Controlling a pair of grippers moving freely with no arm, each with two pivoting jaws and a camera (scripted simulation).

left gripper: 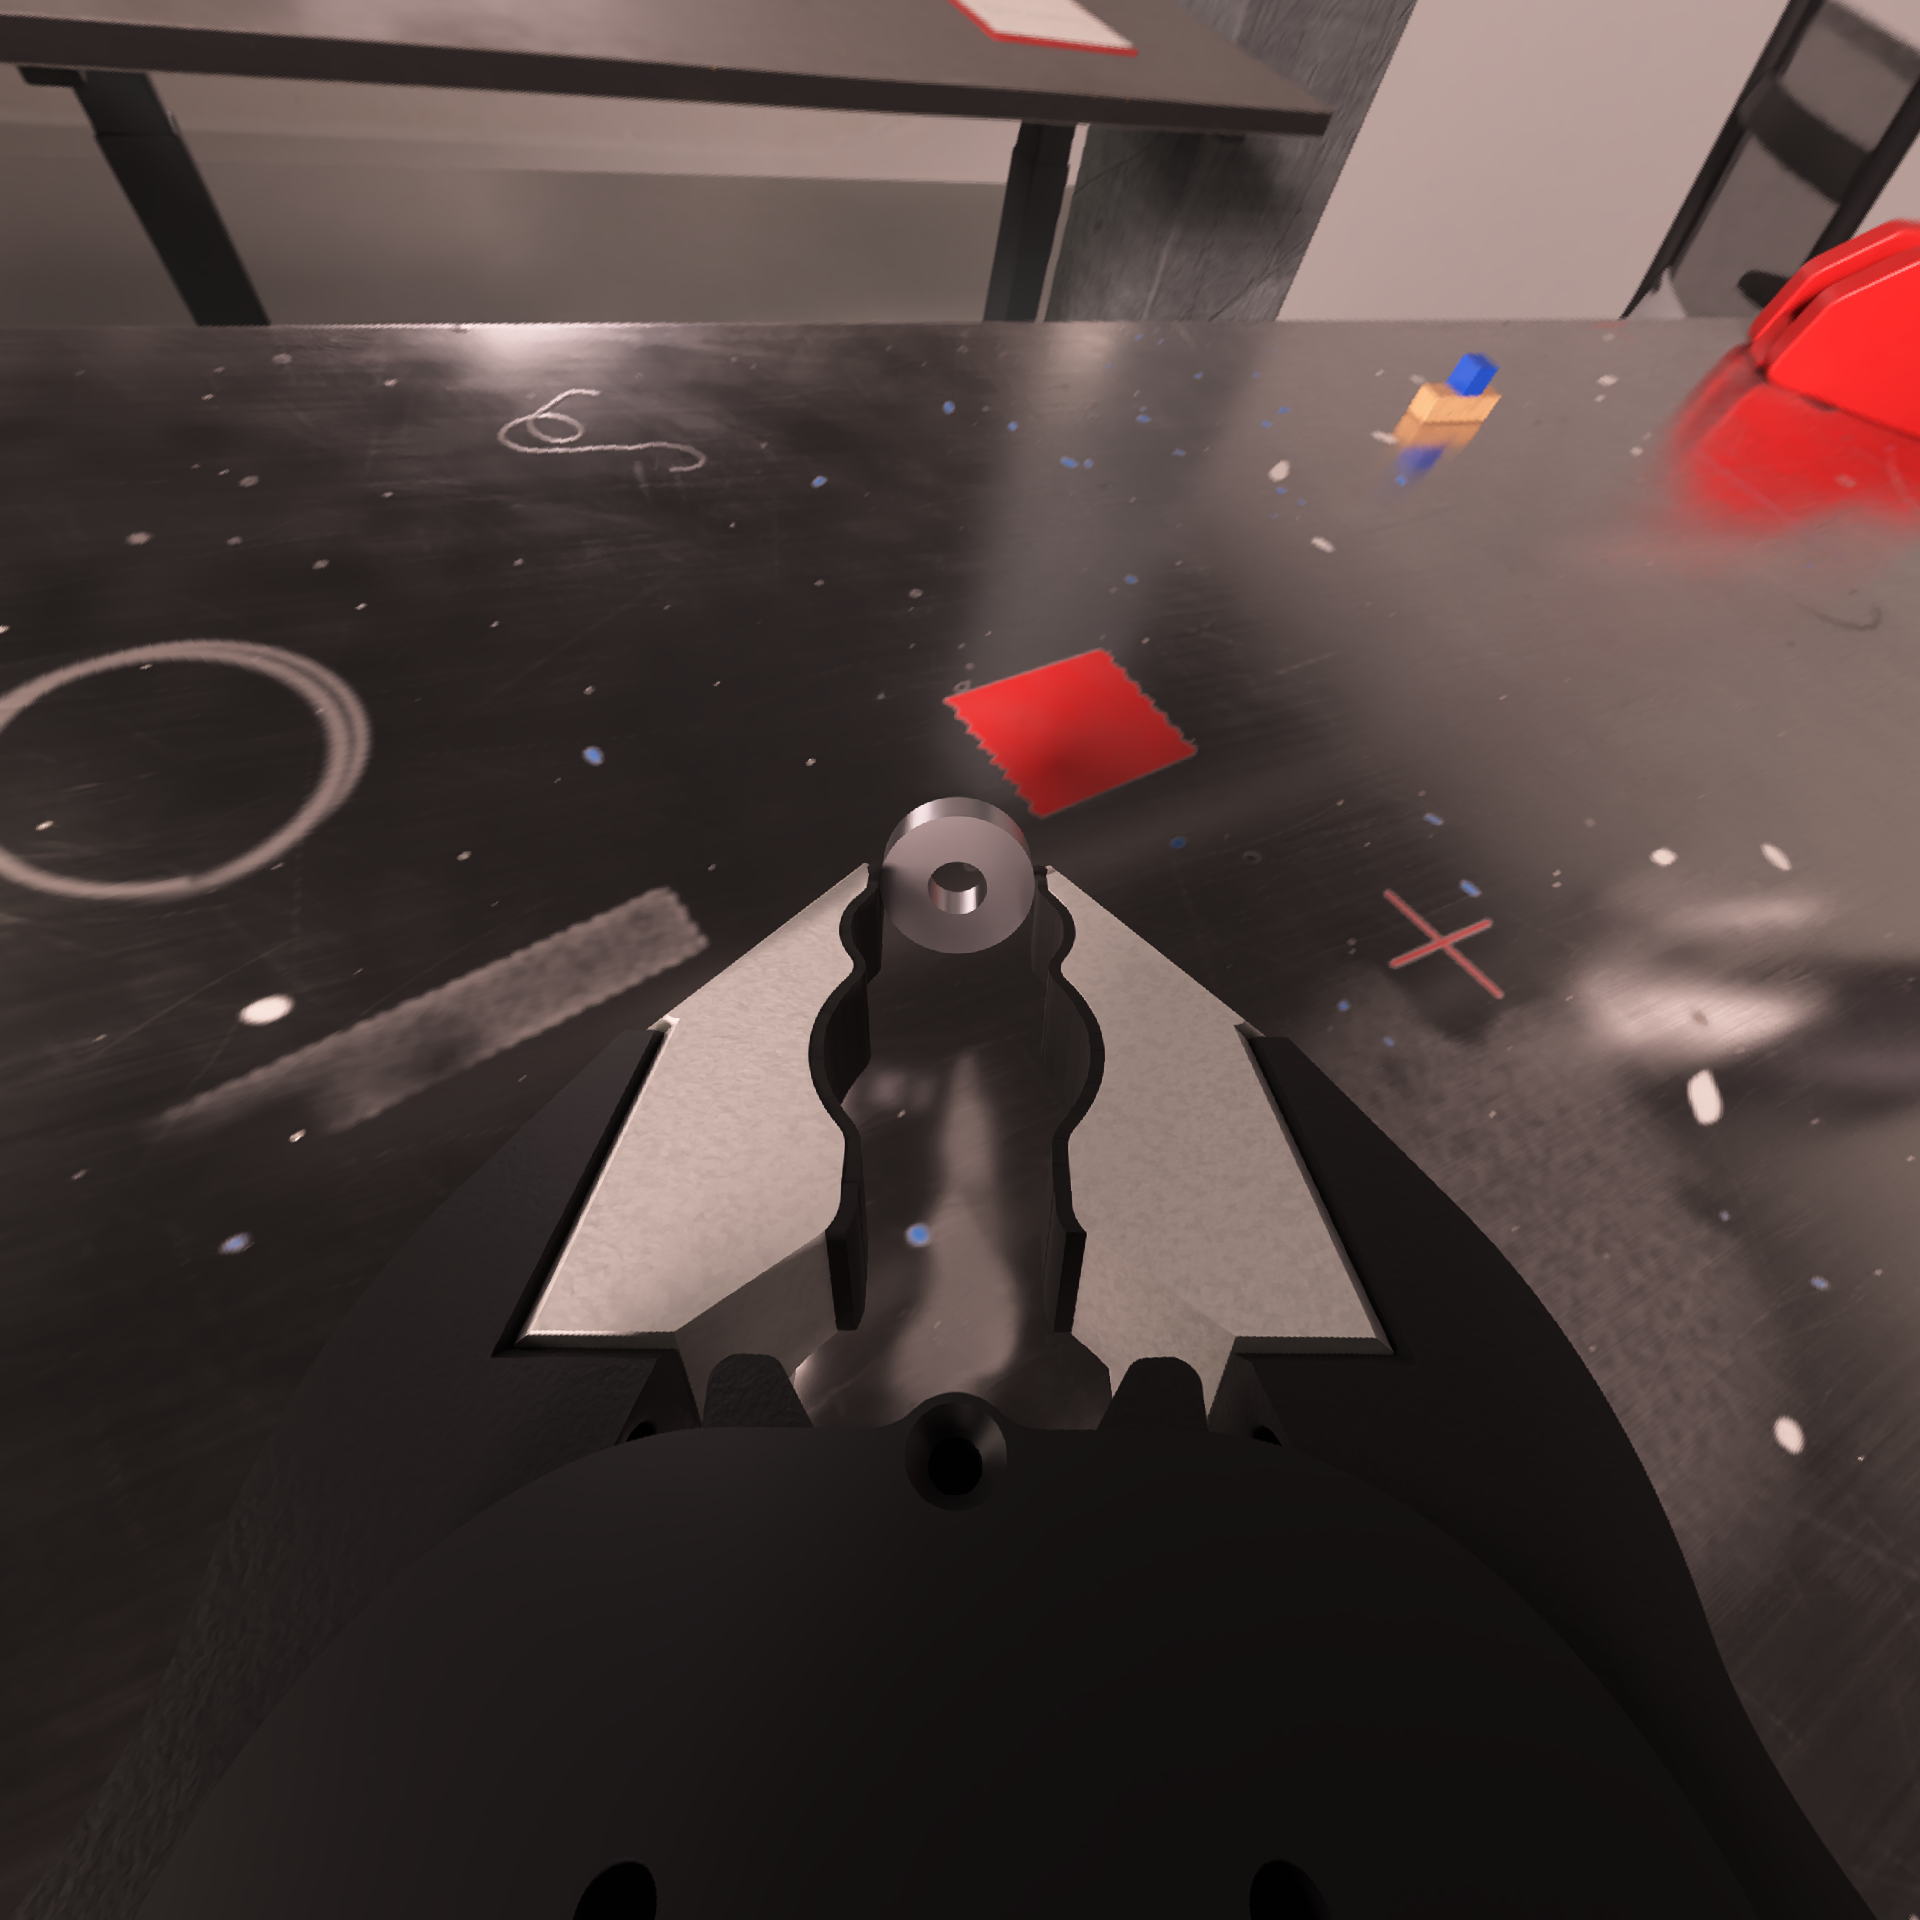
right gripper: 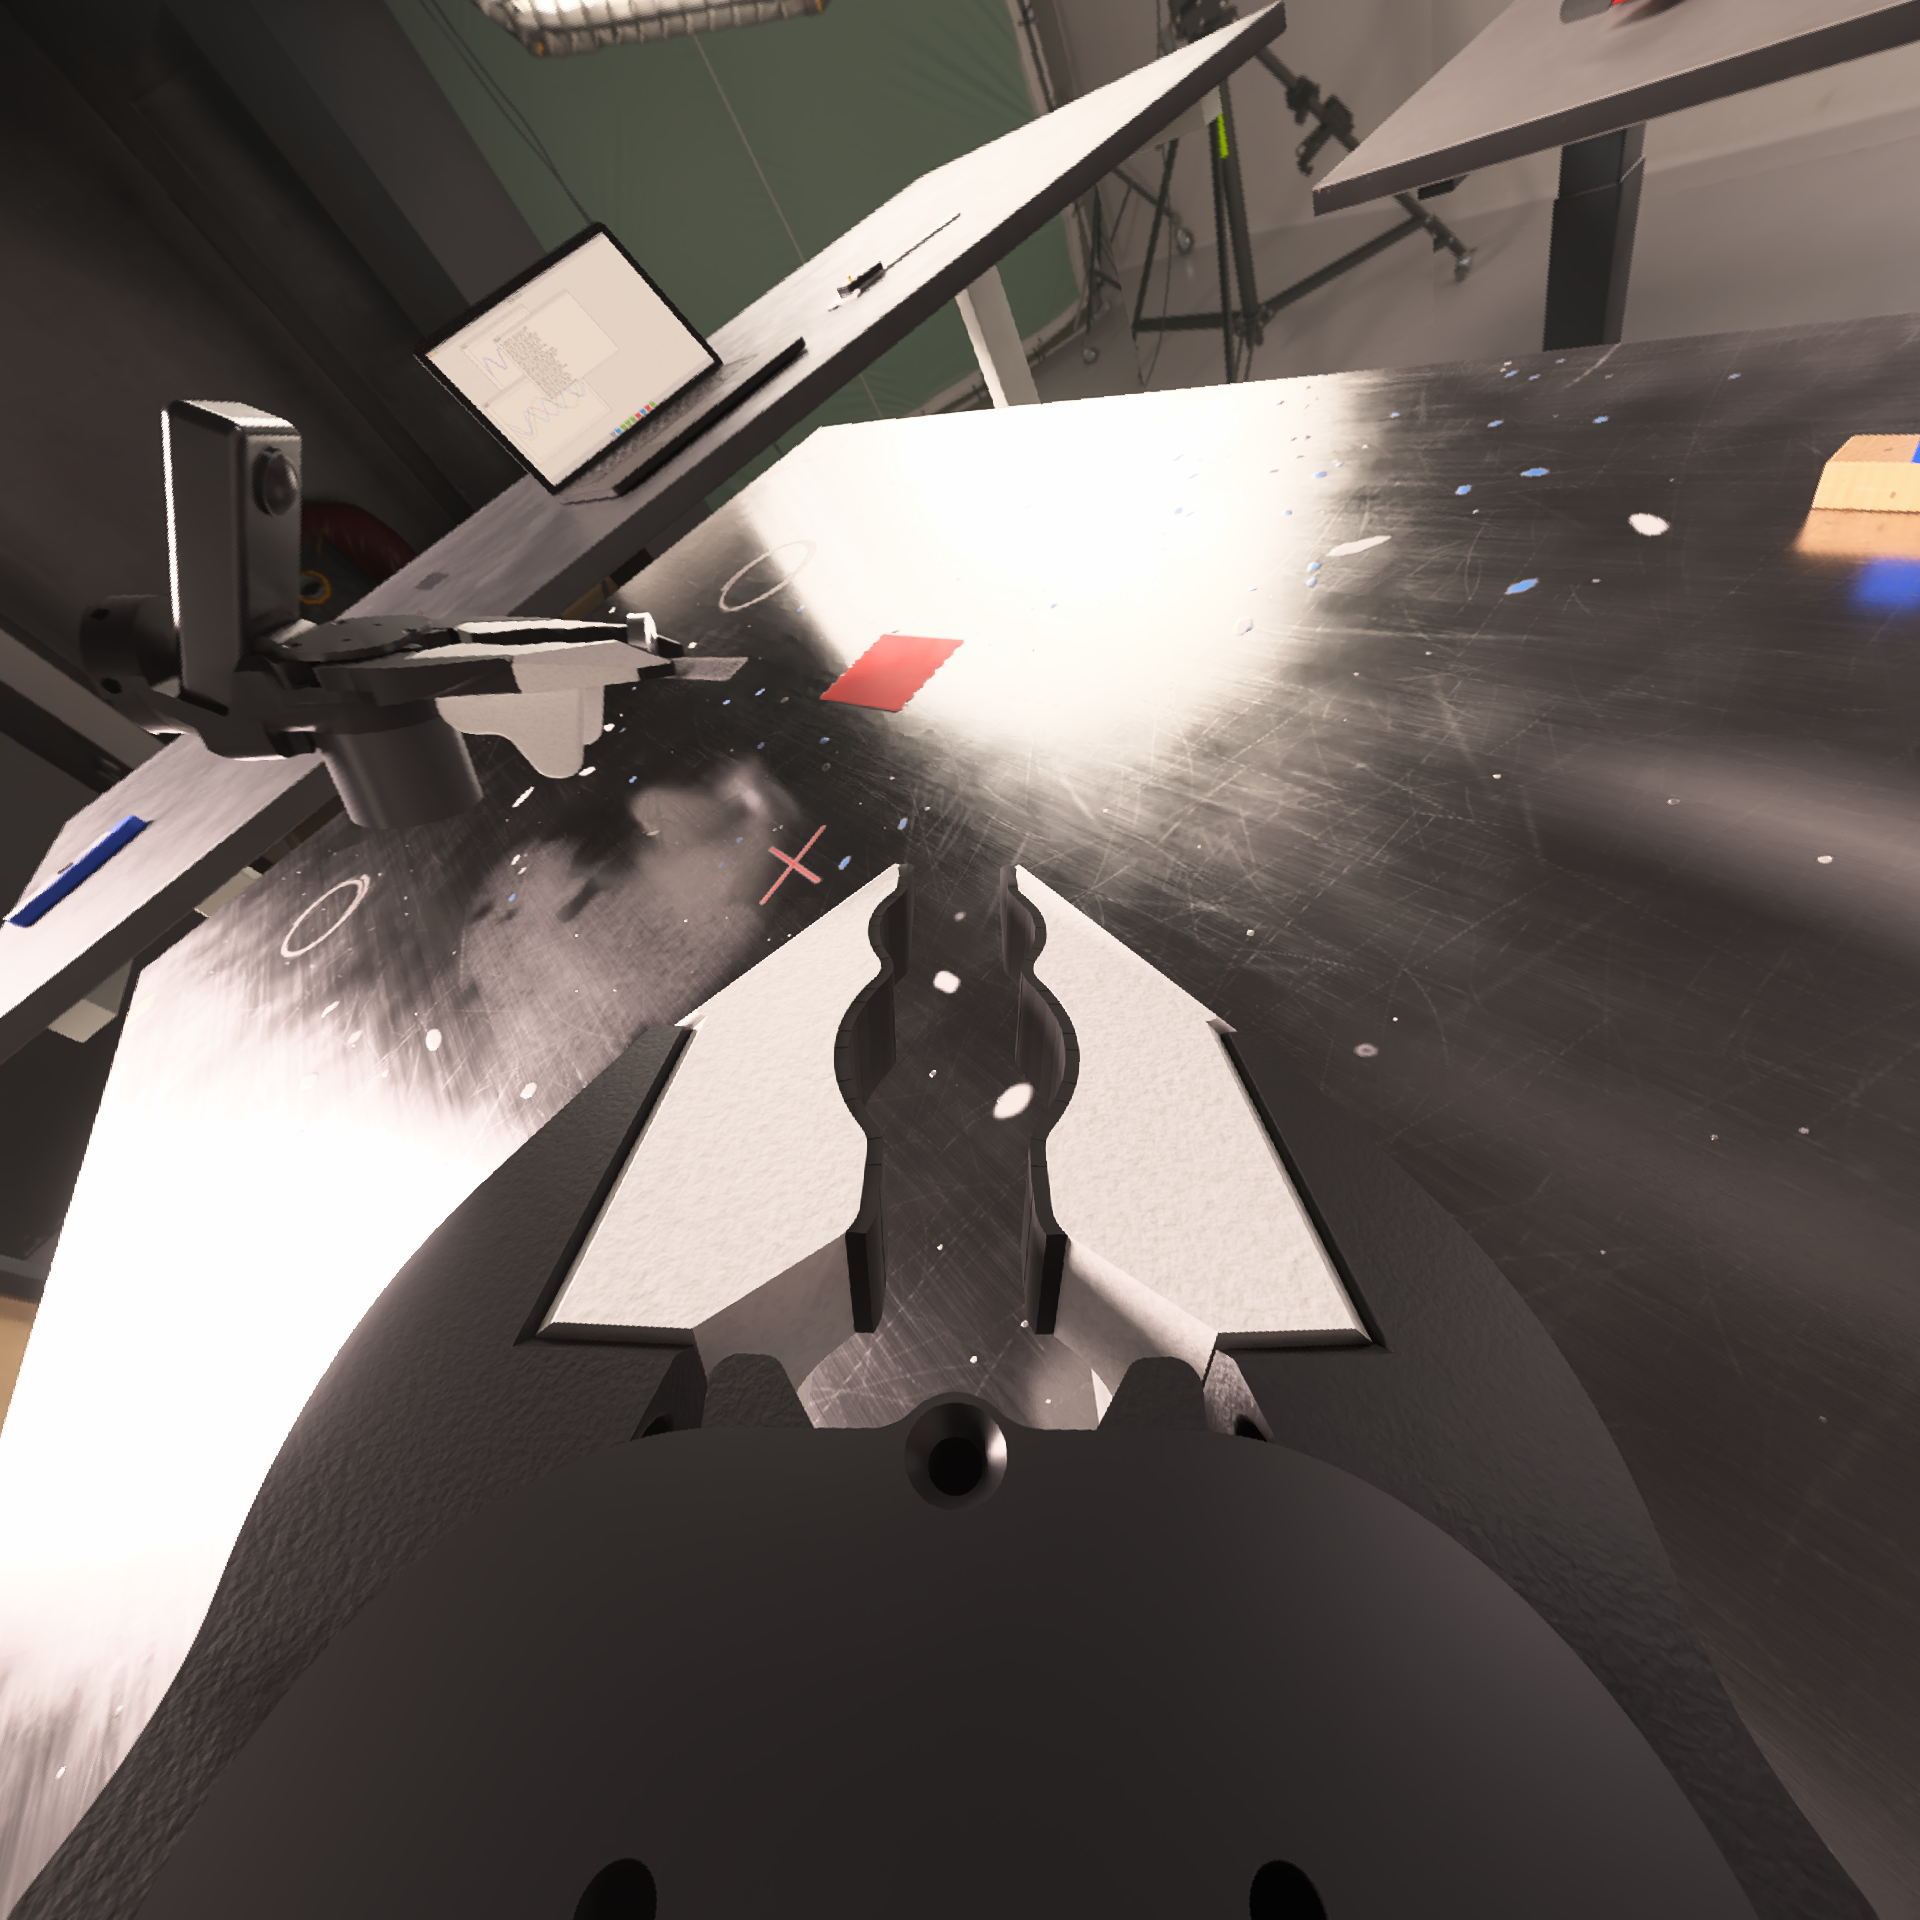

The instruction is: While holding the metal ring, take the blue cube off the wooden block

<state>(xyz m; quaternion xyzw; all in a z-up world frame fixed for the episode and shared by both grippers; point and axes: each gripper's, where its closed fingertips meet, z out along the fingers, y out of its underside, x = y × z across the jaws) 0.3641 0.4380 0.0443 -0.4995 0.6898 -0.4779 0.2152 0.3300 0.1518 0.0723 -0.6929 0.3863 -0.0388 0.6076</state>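
Observation:
My left gripper (left gripper: 956,875) is shut on the metal ring (left gripper: 958,883), a thick grey washer held at the fingertips above the dark table. The blue cube (left gripper: 1473,372) sits on the wooden block (left gripper: 1446,416) far ahead to the right, near the table's back edge. My right gripper (right gripper: 956,873) is open with a narrow gap and holds nothing, low over the table. In the right wrist view the wooden block (right gripper: 1870,483) is cut off by the right edge, and the left gripper (right gripper: 649,639) hovers at the left.
The scratched dark table (left gripper: 623,582) carries a flat red square patch (left gripper: 1070,727), a red cross mark (left gripper: 1444,943) and chalk circles (left gripper: 177,769). A large red object (left gripper: 1839,322) lies at the far right. Other desks and a laptop (right gripper: 571,364) stand beyond.

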